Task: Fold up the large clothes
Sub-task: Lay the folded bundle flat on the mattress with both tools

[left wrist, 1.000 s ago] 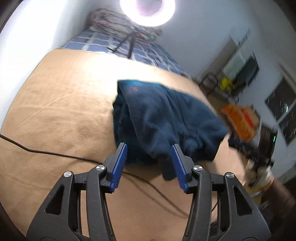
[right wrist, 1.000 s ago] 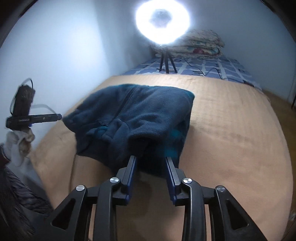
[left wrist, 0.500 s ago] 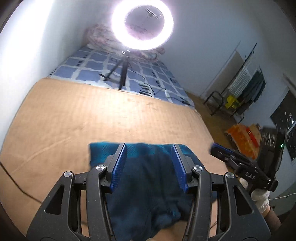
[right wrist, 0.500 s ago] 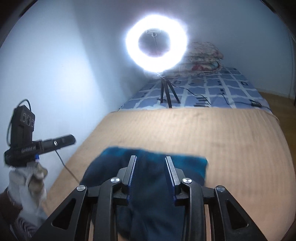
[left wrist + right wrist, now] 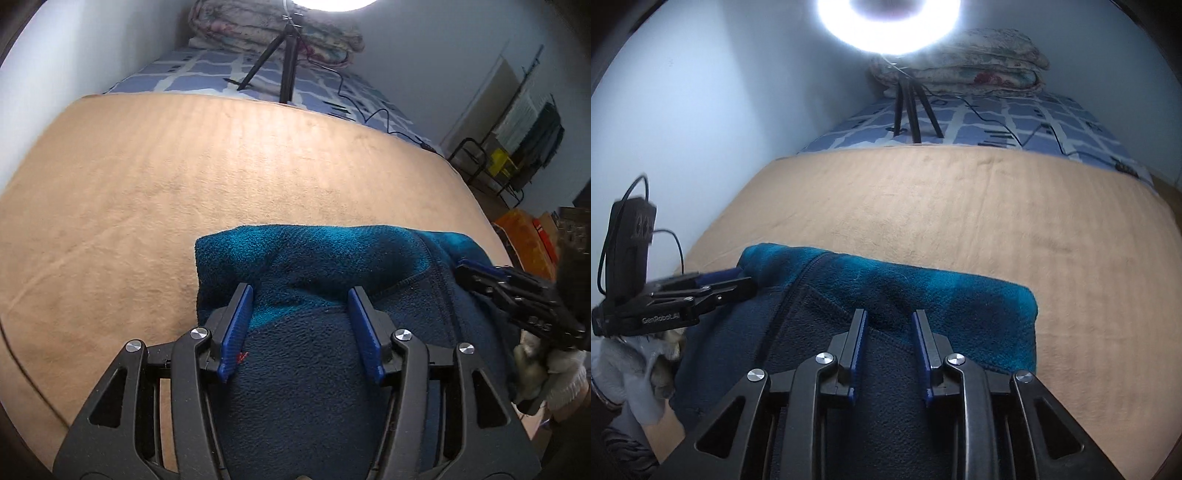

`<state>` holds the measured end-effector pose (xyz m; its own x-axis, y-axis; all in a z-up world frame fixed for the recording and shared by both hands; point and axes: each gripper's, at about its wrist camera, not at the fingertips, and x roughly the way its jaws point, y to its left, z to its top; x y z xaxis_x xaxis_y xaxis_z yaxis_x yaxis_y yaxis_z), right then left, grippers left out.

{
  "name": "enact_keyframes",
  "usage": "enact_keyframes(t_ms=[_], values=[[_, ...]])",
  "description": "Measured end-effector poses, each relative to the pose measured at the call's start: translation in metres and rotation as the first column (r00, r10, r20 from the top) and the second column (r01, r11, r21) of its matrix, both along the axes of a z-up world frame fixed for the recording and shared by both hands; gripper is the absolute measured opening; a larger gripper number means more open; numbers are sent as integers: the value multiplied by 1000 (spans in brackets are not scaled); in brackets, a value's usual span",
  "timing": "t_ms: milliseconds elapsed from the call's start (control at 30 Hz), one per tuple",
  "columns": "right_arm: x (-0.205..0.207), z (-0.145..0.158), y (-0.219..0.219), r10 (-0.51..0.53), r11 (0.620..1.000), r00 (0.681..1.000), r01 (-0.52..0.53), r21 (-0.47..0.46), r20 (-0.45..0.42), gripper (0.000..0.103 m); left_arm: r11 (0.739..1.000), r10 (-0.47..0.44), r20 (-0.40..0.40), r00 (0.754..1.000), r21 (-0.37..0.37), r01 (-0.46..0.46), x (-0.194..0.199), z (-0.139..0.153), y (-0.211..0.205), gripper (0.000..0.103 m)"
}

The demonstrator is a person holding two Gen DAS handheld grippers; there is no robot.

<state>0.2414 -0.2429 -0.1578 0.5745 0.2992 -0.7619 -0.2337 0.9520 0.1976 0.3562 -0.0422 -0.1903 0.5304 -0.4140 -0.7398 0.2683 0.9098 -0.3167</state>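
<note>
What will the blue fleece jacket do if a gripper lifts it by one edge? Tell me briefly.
The blue fleece jacket would probably sag and unfold, since it lies in soft rounded folds on the tan blanket. Its thick pile likely grips the fingers well rather than slipping. Being bulky and layered, it may feel fairly heavy for one gripper.

This is a bedroom in a home: a bed (image 5: 997, 206) spread with a tan blanket (image 5: 184, 177) over a blue-and-white checked sheet (image 5: 1034, 122) fills most of both views, with folded floral quilts (image 5: 967, 62) stacked against the wall at its head. A ring light (image 5: 890, 22) on a small black tripod (image 5: 284, 66) stands on the sheet, its cable (image 5: 1015, 129) trailing across the bed. Off to one side, a clothes drying rack (image 5: 524, 122) hung with garments stands near a doorway.
</note>
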Motion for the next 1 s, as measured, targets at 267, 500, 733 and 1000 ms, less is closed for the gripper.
enact_keyframes(t_ms=[267,500,733,1000], values=[[-11,22,8,10,996,1000,-9,-83,10,21,998,-6,-19,1000,-67,5,-13,42,24,58],[-83,59,-28,31,997,999,-33,72,31,21,995,-56,13,998,-84,57,-63,82,55,49],[-119,17,-29,44,999,995,-41,36,-84,21,988,-152,-94,984,-9,152,-98,30,31,41],[-126,-24,-41,5,996,989,8,92,-151,19,990,-138,-108,984,5,140,-108,6,35,43]])
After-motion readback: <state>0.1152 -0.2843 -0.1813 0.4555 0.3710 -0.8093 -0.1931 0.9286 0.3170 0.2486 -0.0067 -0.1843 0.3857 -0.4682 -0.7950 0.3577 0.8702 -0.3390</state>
